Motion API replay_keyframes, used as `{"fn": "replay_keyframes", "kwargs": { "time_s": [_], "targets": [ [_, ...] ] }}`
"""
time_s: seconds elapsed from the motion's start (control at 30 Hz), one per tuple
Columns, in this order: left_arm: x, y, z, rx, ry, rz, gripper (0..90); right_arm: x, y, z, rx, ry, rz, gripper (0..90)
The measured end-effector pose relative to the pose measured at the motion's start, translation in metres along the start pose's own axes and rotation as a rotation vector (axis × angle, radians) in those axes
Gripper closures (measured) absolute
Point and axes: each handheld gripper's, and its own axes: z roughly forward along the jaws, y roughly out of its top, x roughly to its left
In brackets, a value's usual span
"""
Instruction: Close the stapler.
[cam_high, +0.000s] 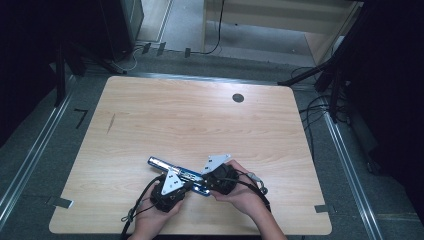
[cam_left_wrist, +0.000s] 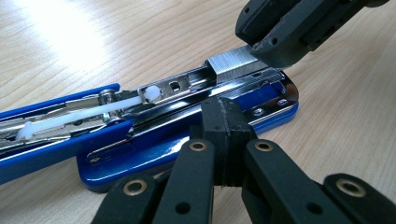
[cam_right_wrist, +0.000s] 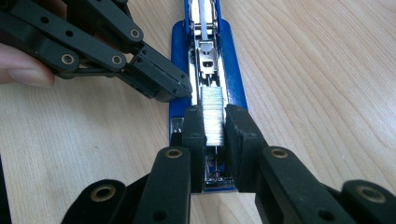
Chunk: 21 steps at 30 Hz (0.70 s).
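Stapler (cam_high: 180, 175), blue, lies opened out flat on the wooden table (cam_high: 200, 125), lower centre of the high view, running from upper left to lower right; its chrome magazine channel faces up and a white plastic pusher rod (cam_left_wrist: 84, 114) sits in the channel, left of centre in the left gripper view.

Your right gripper (cam_right_wrist: 214, 133) has its jaws closed on a strip of staples (cam_right_wrist: 212, 116), one pad against each long side; the strip stands in the magazine at the stapler's base end, centre of the right gripper view. In the left gripper view the same strip (cam_left_wrist: 233, 63) shows at upper right, silver and ridged, with the right gripper's dark jaw tips over its far end.

Your left gripper (cam_left_wrist: 224, 140) is fully closed, the two pads pressed together with nothing between them; its tip rests against the chrome rail and blue base of the stapler, bottom centre of its own view (whether it presses down or only touches, you cannot tell). In the right gripper view it comes in from the upper left, its tip (cam_right_wrist: 163, 86) just beside the magazine's left edge, near the strip but apart from it.

High view: both of your hands meet over the stapler's lower-right end; the grey plates of the two grippers sit side by side above it.
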Motion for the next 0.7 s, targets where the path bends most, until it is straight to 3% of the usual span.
{"fn": "replay_keyframes", "kwargs": {
  "time_s": [0.7],
  "targets": [
    [-0.0001,0.0,0.0001,-0.001,-0.001,0.001,90.0,-0.001,0.0006,0.0025,0.006,0.0,0.0,79.7]
  ]
}}
